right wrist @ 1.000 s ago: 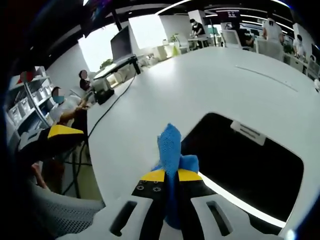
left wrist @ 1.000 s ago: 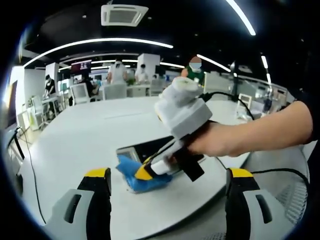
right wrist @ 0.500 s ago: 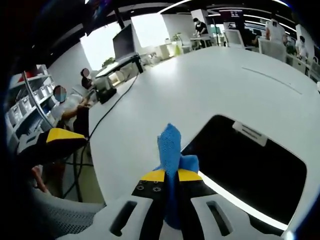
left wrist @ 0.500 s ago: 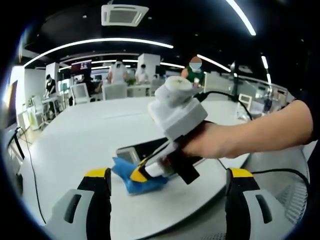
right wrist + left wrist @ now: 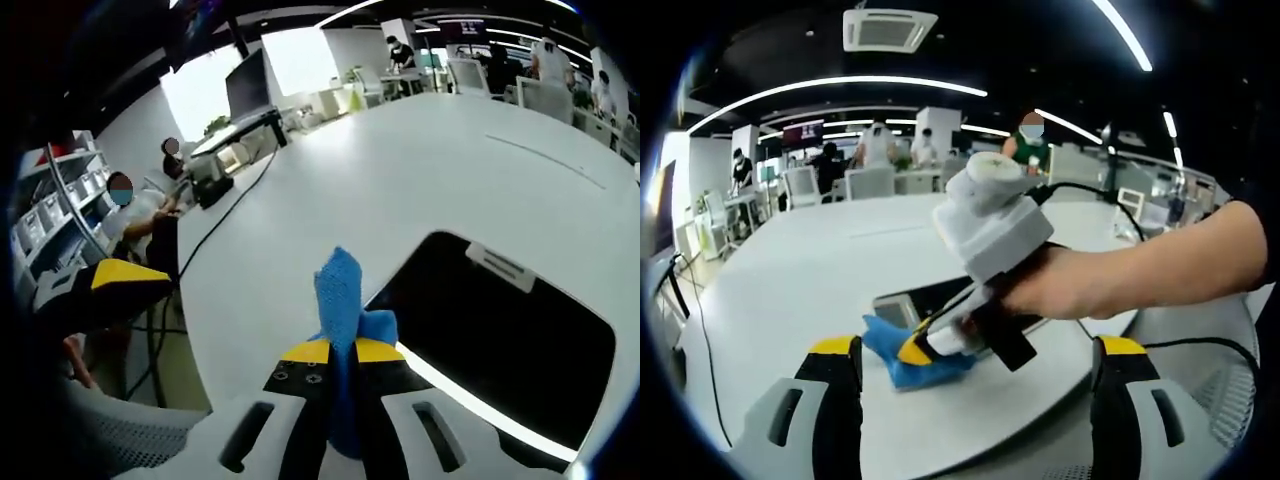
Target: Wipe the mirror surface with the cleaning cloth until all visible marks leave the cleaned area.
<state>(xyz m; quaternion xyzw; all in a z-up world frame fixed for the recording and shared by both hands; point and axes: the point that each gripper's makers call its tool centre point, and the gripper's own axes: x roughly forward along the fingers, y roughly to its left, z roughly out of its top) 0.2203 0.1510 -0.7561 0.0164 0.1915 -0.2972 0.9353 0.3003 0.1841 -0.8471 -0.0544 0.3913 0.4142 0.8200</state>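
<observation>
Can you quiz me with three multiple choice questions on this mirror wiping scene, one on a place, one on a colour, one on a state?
1. Where does the mirror lie?
A. on the white table
B. on a chair
C. on the floor

2. What colour is the cleaning cloth?
A. red
B. blue
C. green

3. How is the right gripper?
A. wide open
B. lying on the table
C. shut on the cloth

Answers: 1 A, the dark mirror rests flat on the tabletop. 2 B, its folds are blue in both views. 3 C, its jaws pinch the cloth.

Grey gripper (image 5: 342,352), yellow-tipped jaws
</observation>
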